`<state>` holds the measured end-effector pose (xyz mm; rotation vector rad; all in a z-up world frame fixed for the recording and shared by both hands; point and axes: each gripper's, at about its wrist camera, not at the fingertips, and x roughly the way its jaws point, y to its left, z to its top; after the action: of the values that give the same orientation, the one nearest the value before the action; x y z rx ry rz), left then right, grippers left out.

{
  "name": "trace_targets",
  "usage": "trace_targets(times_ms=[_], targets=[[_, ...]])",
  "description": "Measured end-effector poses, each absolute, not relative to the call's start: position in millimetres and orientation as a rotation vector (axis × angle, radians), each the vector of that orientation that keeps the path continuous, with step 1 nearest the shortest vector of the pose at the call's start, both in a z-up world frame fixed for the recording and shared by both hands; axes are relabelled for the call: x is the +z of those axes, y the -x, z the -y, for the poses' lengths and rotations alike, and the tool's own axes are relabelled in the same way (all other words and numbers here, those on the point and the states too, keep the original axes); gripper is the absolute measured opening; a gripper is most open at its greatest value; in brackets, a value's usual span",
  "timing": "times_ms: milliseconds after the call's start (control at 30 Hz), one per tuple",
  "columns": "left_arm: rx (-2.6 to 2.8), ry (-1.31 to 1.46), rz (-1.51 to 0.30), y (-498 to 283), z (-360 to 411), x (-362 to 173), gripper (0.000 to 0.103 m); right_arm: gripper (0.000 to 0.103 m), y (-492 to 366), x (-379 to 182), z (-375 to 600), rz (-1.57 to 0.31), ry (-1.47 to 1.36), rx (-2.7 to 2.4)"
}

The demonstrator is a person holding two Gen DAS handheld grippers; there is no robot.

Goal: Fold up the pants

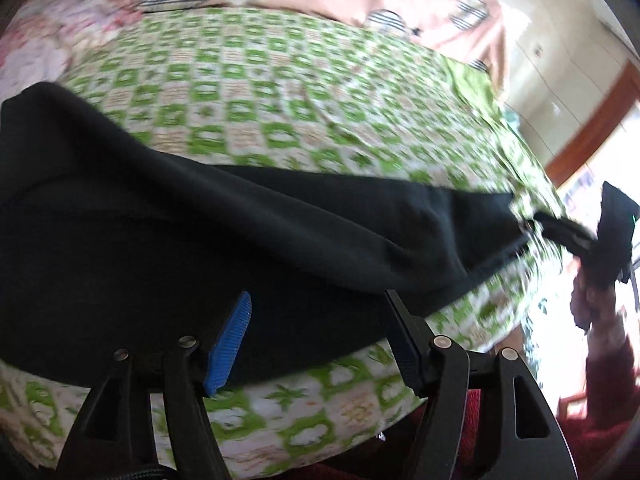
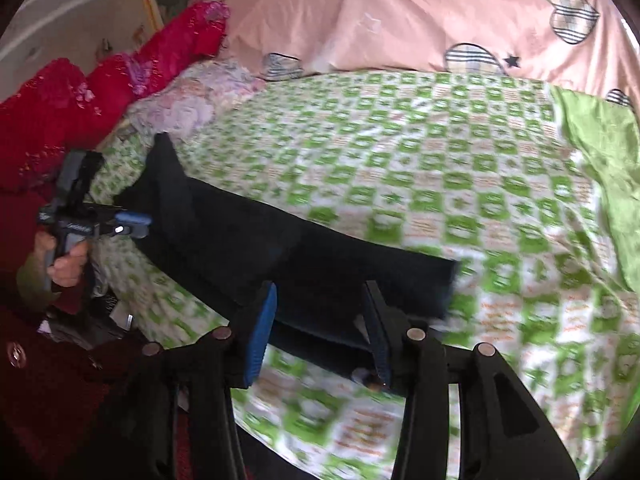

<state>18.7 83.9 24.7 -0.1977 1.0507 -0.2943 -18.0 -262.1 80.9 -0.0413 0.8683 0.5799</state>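
Note:
Black pants (image 1: 200,248) lie stretched along the near edge of a bed with a green-and-white checked sheet (image 1: 280,92). In the left wrist view my left gripper (image 1: 316,320) is open, its blue pad (image 1: 230,344) and black finger spread over the pants' wide end. My right gripper (image 1: 560,232) shows at the far right, at the pants' narrow end. In the right wrist view my right gripper (image 2: 320,320) is open, with the end of the pants (image 2: 320,264) between its fingers. My left gripper (image 2: 132,224) shows at the pants' far end.
A pink quilt with striped hearts (image 2: 400,20) lies along the far side of the bed. Red cushions (image 2: 80,92) and a pale floral cloth (image 2: 192,96) are at the head. A plain green cloth (image 2: 600,152) lies at the right. White cupboards (image 1: 560,60) stand beyond the bed.

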Motion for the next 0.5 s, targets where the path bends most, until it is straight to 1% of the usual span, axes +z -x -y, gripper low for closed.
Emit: trace_targets(times_ms=[300,333,433,500], targets=[[0.036,0.357,-1.146,-87.5,-165.9,48.7,0.070,0.046,-6.1,56.3,144.3,-0.883,0.099,0.779],[0.061,0.371,-1.160,-96.4,-174.5,51.0,0.071,0.049,-7.8,54.3,132.1,-0.886,0.107,0.791],[0.114,0.398,-1.188,-124.6,-196.7,56.1,0.072,0.067,-13.1,49.4,92.4,-0.871,0.149,0.833],[0.159,0.396,-1.201,-137.3,-207.1,57.6,0.072,0.067,-17.0,47.0,67.2,-0.857,0.182,0.867]])
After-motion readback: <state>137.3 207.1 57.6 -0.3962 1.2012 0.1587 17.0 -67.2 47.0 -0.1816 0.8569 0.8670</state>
